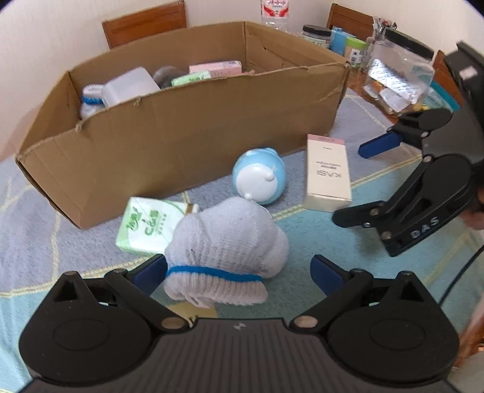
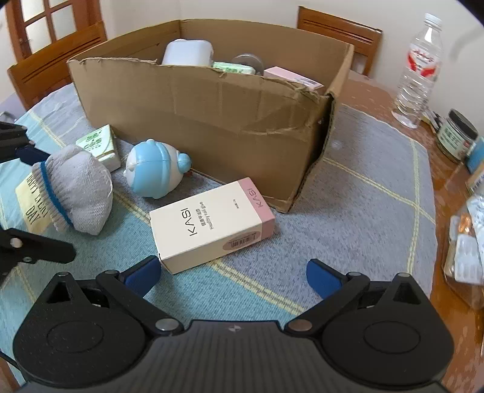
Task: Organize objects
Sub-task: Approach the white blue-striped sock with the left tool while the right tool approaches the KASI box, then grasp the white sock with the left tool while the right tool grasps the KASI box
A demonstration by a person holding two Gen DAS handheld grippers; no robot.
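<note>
A white knitted glove bundle (image 1: 224,238) with a blue band lies on the mat between the fingers of my open left gripper (image 1: 239,273); the right pad stands clear of it. Behind it are a green tissue pack (image 1: 148,223), a blue-and-white round toy (image 1: 260,175) and a cream KASI carton (image 1: 328,172). In the right wrist view my open right gripper (image 2: 234,276) hovers just in front of the KASI carton (image 2: 211,220), its left pad near the carton's corner. A large cardboard box (image 2: 205,121) behind holds several items.
A blue-grey checked mat (image 2: 363,196) covers the wooden table (image 2: 447,187). At the right stand a water bottle (image 2: 419,69), a dark-lidded jar (image 2: 456,136) and a clear jar of packets (image 1: 399,72). Wooden chairs (image 2: 338,27) are behind the box.
</note>
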